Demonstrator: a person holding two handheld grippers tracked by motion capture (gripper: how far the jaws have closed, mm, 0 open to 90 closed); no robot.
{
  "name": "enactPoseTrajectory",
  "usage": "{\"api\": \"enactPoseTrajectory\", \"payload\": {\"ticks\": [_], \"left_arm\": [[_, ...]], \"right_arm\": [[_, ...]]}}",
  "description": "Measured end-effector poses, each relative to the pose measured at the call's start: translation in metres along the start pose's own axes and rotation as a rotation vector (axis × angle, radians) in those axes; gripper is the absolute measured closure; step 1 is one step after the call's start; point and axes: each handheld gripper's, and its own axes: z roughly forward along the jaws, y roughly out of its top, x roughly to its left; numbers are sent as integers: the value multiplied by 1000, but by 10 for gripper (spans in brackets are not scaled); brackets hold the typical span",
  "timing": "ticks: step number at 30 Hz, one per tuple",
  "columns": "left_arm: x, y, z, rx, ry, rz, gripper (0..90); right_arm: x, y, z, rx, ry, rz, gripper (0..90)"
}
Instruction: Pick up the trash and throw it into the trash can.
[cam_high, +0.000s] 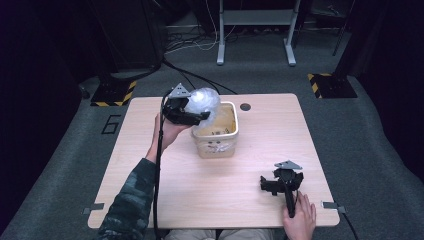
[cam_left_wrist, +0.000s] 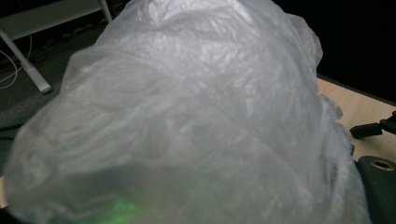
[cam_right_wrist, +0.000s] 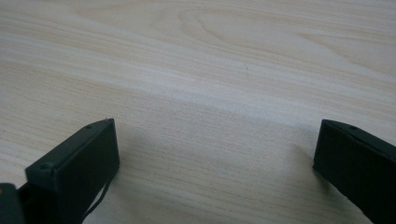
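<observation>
While the left tongs (cam_high: 192, 114) grip a crumpled clear plastic bag (cam_high: 204, 100) at the near-left rim of the beige plastic tub (cam_high: 216, 141), the right tongs (cam_high: 280, 182) rest on the table (cam_high: 260, 140) well apart from it — jaws spread wide, empty.

1. Your left hand (cam_high: 169, 131) is raised at the left side of the tub (cam_high: 216, 131), forearm reaching forward in a patterned sleeve (cam_high: 131, 200).
2. Your left gripper (cam_high: 186, 111) sits at the tub's left rear rim, pointing right; whether its jaws are apart or together cannot be told.
3. Your right hand (cam_high: 300, 220) is well to the right of and nearer you than the tub.
4. Your right gripper (cam_right_wrist: 215, 158) is low there, its jaws spread wide with nothing between.
</observation>
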Motion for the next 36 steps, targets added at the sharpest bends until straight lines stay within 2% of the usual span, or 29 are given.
{"api": "enactPoseTrajectory", "payload": {"ticks": [3,16,31,36], "left_arm": [[2,0,6,3,-7,-14,289],[4,-3,38,64,-27,-32,287],[-2,-8,73,168,-51,-23,285],[-3,-10,82,214,-44,-24,285]], "right_arm": [[0,0,0,-1,-1,5,0],[0,0,0,-3,-1,3,0],[0,0,0,-6,-3,3,0],[0,0,0,-6,-3,3,0]]}}
